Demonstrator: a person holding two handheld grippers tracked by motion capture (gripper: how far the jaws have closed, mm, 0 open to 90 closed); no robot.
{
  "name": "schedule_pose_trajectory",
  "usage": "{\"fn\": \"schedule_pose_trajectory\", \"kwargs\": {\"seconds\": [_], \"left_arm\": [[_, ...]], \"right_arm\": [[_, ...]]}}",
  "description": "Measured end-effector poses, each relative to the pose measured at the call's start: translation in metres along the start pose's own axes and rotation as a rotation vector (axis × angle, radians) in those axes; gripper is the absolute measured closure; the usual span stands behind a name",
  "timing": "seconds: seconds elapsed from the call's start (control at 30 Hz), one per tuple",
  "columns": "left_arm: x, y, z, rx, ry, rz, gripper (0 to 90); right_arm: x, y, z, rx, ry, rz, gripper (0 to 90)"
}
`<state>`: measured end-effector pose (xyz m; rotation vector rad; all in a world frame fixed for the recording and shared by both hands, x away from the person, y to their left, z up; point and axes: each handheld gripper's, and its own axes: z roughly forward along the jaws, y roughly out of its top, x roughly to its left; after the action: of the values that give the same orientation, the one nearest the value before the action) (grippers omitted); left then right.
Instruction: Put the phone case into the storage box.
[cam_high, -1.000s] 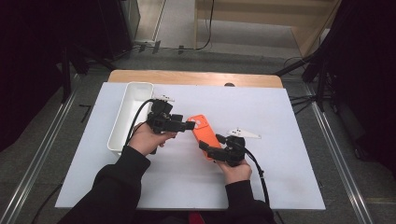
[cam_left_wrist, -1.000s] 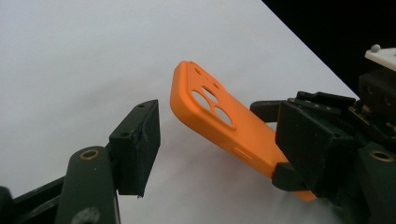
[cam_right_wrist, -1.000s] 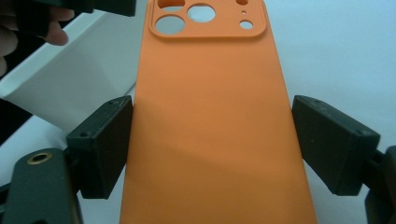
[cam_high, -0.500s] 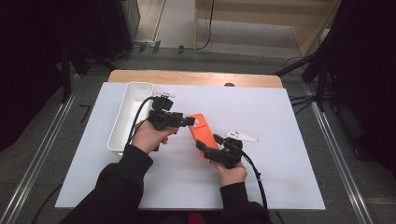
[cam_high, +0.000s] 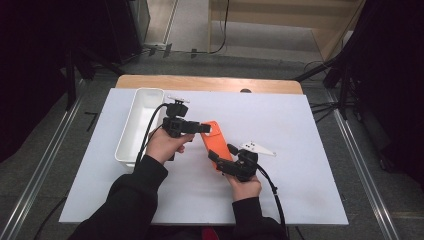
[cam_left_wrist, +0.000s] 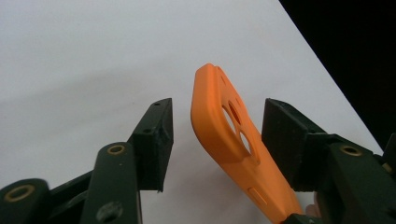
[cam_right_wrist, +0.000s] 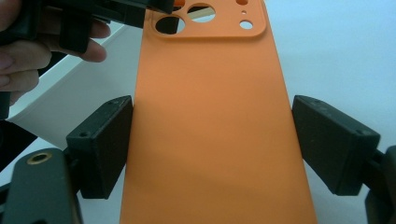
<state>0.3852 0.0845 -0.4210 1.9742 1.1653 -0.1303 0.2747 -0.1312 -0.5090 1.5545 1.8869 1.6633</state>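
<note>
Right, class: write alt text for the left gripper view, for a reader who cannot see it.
An orange phone case stands tilted between the two black jaws of the left claw, over a white tabletop. The jaws have just been closing, yet a gap shows beside the left-hand jaw.

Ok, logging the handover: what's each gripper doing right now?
Left gripper: open, jaws just closing around the orange phone case, not yet pressing.
Right gripper: shut on the orange phone case.
</note>
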Motion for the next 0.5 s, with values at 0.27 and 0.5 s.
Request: {"fn": "schedule_pose_trajectory", "kwargs": {"seconds": [0.27, 0.5], "left_arm": [[-0.0004, 0.0037, 0.0018, -0.009, -0.008, -0.034, 52.6], [-0.0008, 0.0053, 0.0042, -0.009, -0.023, -0.057, 56.8]], "right_arm": [[0.0001, -0.0002, -0.0020, -0.021, -0.016, 0.006, 14.9], [-0.0001, -0.0009, -0.0021, -0.035, -0.012, 0.014, 14.9]]}}
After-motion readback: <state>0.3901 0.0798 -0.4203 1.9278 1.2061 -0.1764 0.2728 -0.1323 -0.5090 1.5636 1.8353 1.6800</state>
